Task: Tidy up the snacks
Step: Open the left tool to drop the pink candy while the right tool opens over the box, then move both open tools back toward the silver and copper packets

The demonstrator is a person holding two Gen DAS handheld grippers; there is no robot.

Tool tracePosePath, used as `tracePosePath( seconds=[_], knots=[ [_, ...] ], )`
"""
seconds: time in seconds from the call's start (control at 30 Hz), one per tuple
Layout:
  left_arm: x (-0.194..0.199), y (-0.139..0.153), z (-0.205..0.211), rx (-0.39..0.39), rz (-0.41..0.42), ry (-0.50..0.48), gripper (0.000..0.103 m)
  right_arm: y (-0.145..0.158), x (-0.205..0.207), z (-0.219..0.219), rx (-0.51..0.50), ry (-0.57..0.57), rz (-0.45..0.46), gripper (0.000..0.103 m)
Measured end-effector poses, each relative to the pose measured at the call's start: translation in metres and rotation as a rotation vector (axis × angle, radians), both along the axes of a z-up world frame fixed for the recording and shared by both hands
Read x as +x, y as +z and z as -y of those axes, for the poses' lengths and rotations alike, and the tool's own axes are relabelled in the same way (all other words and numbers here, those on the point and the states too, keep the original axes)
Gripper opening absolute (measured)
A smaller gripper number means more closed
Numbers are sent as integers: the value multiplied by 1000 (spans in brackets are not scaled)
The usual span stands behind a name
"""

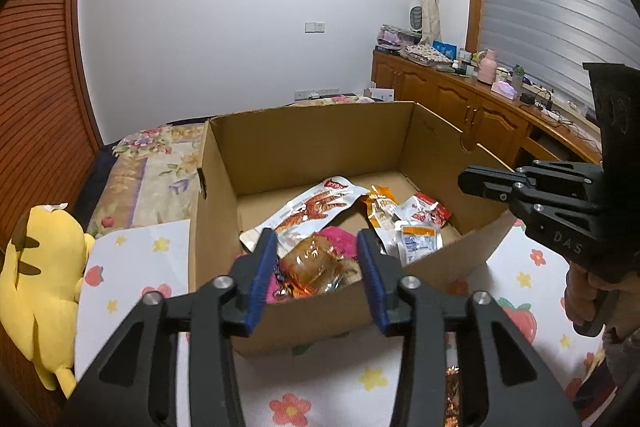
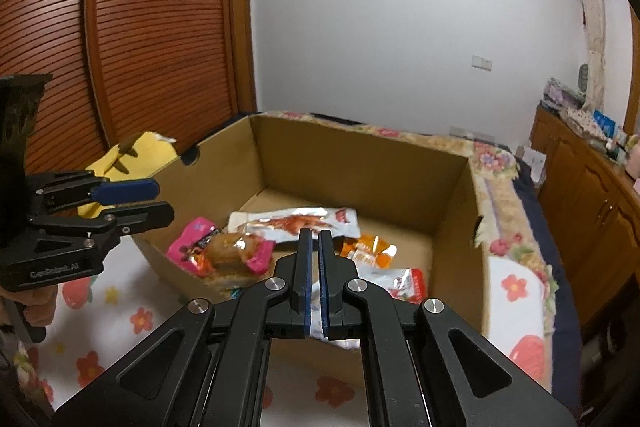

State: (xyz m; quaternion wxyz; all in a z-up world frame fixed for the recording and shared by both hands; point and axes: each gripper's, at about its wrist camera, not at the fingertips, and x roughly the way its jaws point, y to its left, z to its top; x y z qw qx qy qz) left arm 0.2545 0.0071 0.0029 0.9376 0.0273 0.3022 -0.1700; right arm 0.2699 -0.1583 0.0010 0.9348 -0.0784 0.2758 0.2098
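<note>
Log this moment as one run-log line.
left gripper: open above box | right gripper: shut | cardboard box: holds snack packets

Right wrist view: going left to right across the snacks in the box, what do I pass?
Pink packet → brown clear-wrapped snack → long white pack with red picture → orange packet → red and white packet.

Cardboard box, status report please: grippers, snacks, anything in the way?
Left gripper open, empty, above box. Right gripper shut, empty. Snack packets lying inside the cardboard box. Nothing in the way.
</note>
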Motion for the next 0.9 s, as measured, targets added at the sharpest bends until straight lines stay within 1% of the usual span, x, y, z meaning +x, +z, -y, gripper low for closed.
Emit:
tracePosePath(
  seconds=[0.03,0.13,0.2,0.27,0.4,0.43,0.47,0.5,0.57,0.6,0.63,0.67,0.73,0.83,0.9],
  knots=[
    [-3,0,-1,-4,0,-2,49,-1,-3,-1,0,6,-4,0],
    [-13,-1,-4,-10,4,-2,52,-1,-15,-2,10,23,1,3],
    [-21,-3,-5,-11,5,-10,63,-1,-29,-2,21,36,0,6],
    [-30,-4,-6,-16,17,-20,81,-1,-44,-1,24,45,7,12],
    [-48,-8,-4,-4,40,-35,90,-8,-74,1,42,67,-1,22],
    [-53,-10,-4,-4,44,-40,94,-12,-81,2,43,69,-7,27],
    [-59,-13,-3,-7,49,-42,95,-18,-88,2,41,70,-16,33],
    [-63,-15,-4,-11,51,-43,96,-22,-91,3,40,68,-23,37],
    [-72,-22,-4,-21,41,-48,96,-33,-102,5,48,57,-43,51],
    [-75,-26,-5,-27,36,-47,96,-39,-107,7,54,53,-59,54],
    [-79,-30,-5,-31,32,-42,96,-46,-112,9,60,51,-79,59],
    [-83,-34,-5,-33,29,-34,96,-51,-116,10,63,48,-92,61],
    [-89,-42,-6,-32,20,-31,96,-60,-124,13,67,41,-119,62],
    [-96,-54,-1,-4,-9,-21,96,-72,-137,16,72,29,-146,66],
    [-103,-60,1,4,-25,-23,96,-80,-145,17,79,30,-164,66]
  ],
)
